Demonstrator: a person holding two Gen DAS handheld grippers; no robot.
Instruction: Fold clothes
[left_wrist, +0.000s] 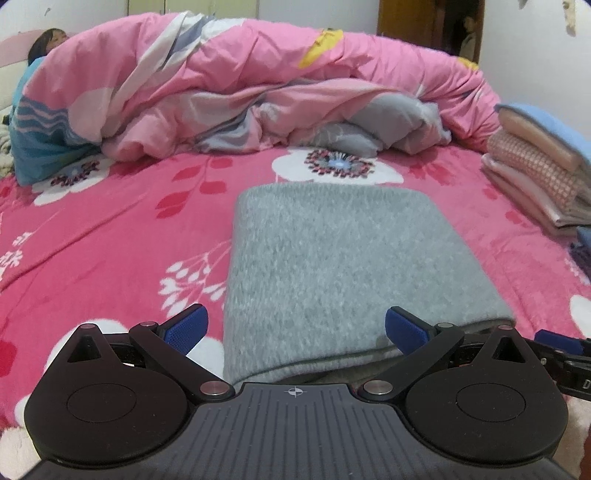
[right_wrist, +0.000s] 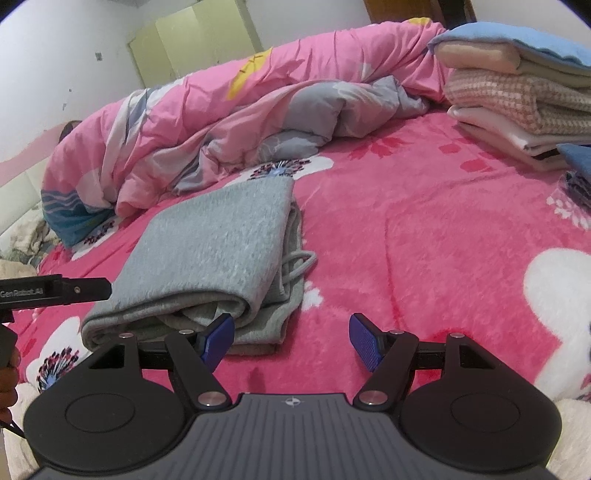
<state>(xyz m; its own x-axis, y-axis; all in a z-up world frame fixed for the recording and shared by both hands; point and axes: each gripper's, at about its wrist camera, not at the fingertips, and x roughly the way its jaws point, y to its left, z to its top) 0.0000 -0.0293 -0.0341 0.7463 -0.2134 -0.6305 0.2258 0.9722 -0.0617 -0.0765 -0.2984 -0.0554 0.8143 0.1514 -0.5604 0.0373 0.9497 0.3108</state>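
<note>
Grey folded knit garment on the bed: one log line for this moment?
item: grey folded knit garment on pink floral bedspread | left hand-held gripper: open, straddling near edge | right hand-held gripper: open, empty

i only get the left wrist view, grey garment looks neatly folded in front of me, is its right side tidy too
Observer: No. In the right wrist view the grey garment shows loose layers along that edge, and a cord loop sticks out onto the bedspread.
Operator: where's the right gripper then
Observer: The right gripper is open and sits mostly over bare bedspread; its left pad overlaps the garment's near corner.
Operator: anything in it
Observer: Nothing between its fingers.
Operator: is the pile on the right bigger than i see
Observer: Yes, the folded stack has a blue piece at its foot.
</note>
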